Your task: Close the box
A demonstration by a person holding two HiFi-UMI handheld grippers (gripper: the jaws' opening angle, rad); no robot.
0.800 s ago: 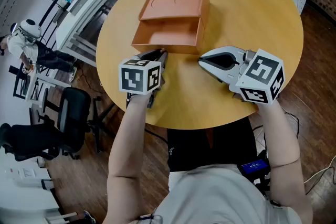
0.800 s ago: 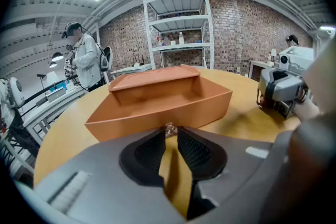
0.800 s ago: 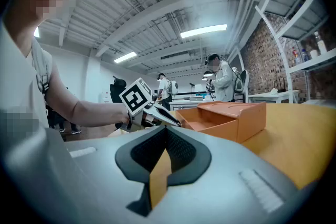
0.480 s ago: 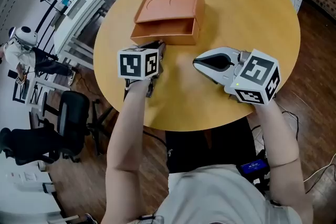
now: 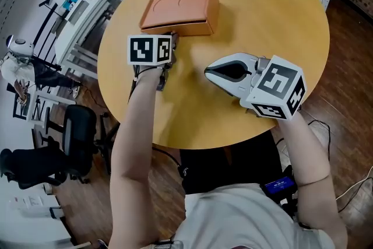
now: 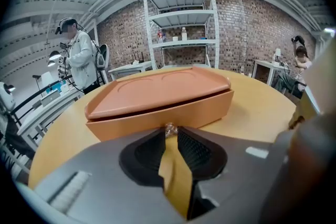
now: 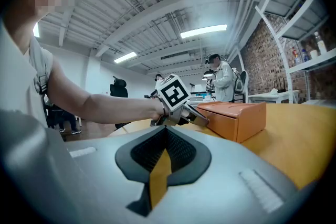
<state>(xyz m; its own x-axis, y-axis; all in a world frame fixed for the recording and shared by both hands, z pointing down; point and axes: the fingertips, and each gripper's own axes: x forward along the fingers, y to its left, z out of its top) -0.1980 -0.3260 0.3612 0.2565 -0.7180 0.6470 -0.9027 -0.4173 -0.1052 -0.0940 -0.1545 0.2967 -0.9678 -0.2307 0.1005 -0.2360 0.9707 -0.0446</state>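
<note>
Two grippers here, one in each hand, both over the round wooden table (image 5: 262,20). The orange box (image 5: 178,10) sits toward the far side of it, lying flat, with two curved grooves pressed into its top.

My left gripper (image 5: 172,38) is right up against the near long side of the box. From the left gripper view, the jaws are pressed together with nothing held between them. Their tips (image 6: 169,131) meet at the box's (image 6: 157,102) front wall, about the middle of it. It looks like contact, though I can't swear there isn't a hair of space. A thin dark slit runs between the box's top slab and the lower front part. The top reaches out a little past that lower part.

My right gripper (image 5: 208,71) hangs over bare tabletop, off to the right of the box's near right corner and clearly apart from it. Its jaws point left, toward my other hand. In the right gripper view they're (image 7: 167,131) closed on each other too, empty. The box (image 7: 239,115) shows beyond them to the right, end-on. The left gripper's marker cube (image 7: 175,93) sits just left of it.

Background stuff: a metal shelf rack (image 6: 181,23) against a brick wall, and a person in a white coat (image 6: 79,57) standing off to the left.
</note>
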